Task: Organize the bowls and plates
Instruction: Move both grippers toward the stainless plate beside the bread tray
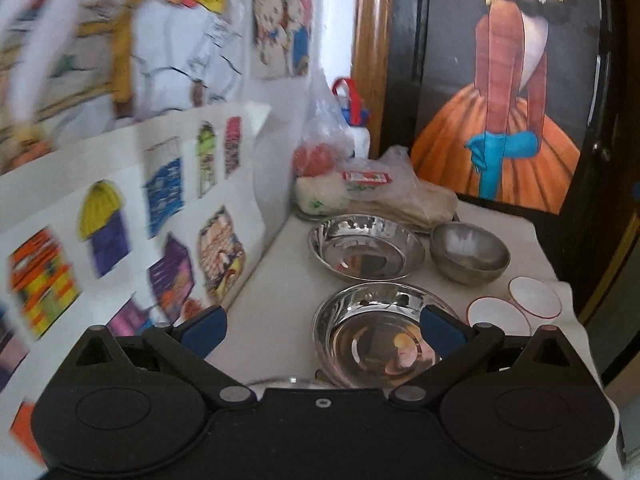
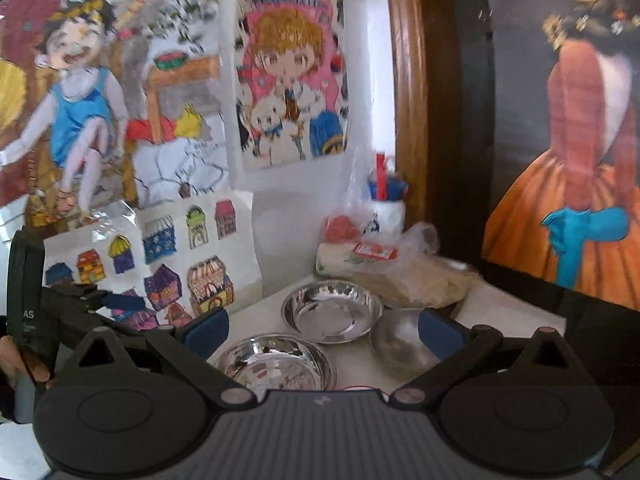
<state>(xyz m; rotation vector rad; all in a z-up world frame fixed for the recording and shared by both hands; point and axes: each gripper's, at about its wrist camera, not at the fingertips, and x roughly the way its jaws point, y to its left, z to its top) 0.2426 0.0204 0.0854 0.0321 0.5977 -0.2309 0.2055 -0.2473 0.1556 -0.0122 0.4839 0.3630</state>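
Steel bowls: near shiny bowl (image 1: pixel 384 336) at lower centre of the left wrist view, second shiny bowl (image 1: pixel 366 252) above it, dull bowl (image 1: pixel 470 252) to the right.
Small plates: two white red-rimmed discs (image 1: pixel 516 304), lower right, overlapping.
Left gripper (image 1: pixel 324 330): jaws spread wide, empty, above the near bowl.
Right gripper (image 2: pixel 322 330): jaws wide apart, empty.
Advice: probably pinch one rim squarely; polished steel may slip.
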